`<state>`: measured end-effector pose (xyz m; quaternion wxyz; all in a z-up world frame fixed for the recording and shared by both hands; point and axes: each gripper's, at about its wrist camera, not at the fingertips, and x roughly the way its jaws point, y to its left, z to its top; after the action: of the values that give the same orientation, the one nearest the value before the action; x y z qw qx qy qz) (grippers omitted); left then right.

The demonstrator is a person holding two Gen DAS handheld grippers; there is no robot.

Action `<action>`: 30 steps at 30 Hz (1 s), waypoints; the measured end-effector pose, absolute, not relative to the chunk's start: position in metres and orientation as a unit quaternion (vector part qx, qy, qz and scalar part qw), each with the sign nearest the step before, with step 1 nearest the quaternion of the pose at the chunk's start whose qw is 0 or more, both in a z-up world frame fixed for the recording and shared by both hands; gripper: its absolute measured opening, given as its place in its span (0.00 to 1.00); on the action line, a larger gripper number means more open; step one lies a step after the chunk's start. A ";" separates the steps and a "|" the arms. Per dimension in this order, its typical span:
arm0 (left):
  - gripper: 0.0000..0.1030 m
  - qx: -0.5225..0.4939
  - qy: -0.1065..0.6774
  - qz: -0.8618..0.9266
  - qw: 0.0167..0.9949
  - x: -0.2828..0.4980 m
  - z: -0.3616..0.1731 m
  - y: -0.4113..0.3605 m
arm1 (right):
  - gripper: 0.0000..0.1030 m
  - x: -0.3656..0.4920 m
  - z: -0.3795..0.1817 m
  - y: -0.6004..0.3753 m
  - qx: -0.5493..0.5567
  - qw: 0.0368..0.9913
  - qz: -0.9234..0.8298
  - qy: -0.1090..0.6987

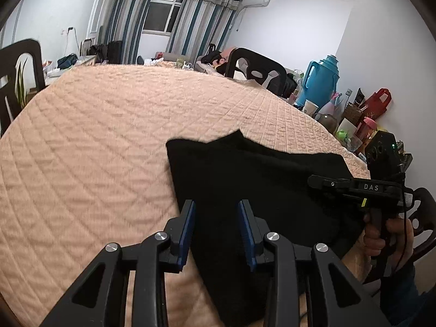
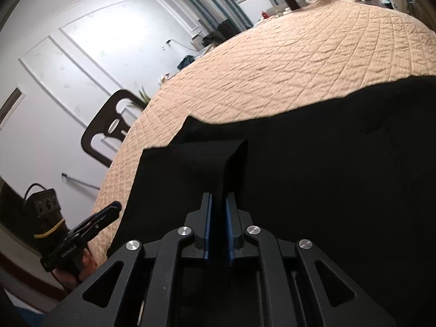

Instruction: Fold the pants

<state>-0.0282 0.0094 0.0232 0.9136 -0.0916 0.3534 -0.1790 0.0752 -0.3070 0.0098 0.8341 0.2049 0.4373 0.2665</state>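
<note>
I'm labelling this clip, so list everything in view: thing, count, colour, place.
pants: one, black, on the near right part of the quilt
quilt: one, peach, covers the table
chairs: two, dark, at the far and left edges
flask: one, blue, in the clutter by the right wall
bag: one, red, same clutter
curtains: striped blue and grey, beside the window
air conditioner: one, white, high on the far wall
left tool: open, over the pants' left edge
right tool: shut on a raised fold of the pants
hand: one, on the right tool's grip
</note>
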 end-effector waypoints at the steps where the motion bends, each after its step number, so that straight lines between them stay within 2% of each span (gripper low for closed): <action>1: 0.35 -0.091 0.355 -0.179 0.913 -0.022 0.024 0.008 | 0.17 0.080 0.011 -0.306 0.205 0.835 0.265 0.436; 8: 0.35 -0.079 0.373 -0.187 0.905 0.012 0.022 -0.006 | 0.18 0.113 0.008 -0.286 0.220 0.794 0.285 0.489; 13: 0.36 -0.070 0.390 -0.183 0.900 0.013 0.013 -0.008 | 0.13 0.107 0.031 -0.283 0.200 0.834 0.295 0.421; 17: 0.38 -0.069 0.390 -0.182 0.900 0.011 0.014 -0.008 | 0.13 0.108 0.018 -0.297 0.165 0.859 0.201 0.441; 21: 0.39 -0.048 0.390 -0.165 0.905 0.006 0.015 -0.017 | 0.13 0.083 0.024 -0.312 0.183 0.865 0.223 0.410; 25: 0.44 -0.015 0.386 -0.159 0.908 -0.006 0.014 -0.027 | 0.16 0.049 0.033 -0.300 0.132 0.879 0.259 0.377; 30: 0.45 0.002 0.387 -0.157 0.909 -0.015 0.011 -0.031 | 0.17 0.031 0.014 -0.280 0.060 0.879 0.261 0.394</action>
<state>-0.0154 -0.0311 0.0107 0.9086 0.0021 0.3872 -0.1568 0.0313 -0.2797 0.0138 0.8792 0.0599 0.3939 0.2614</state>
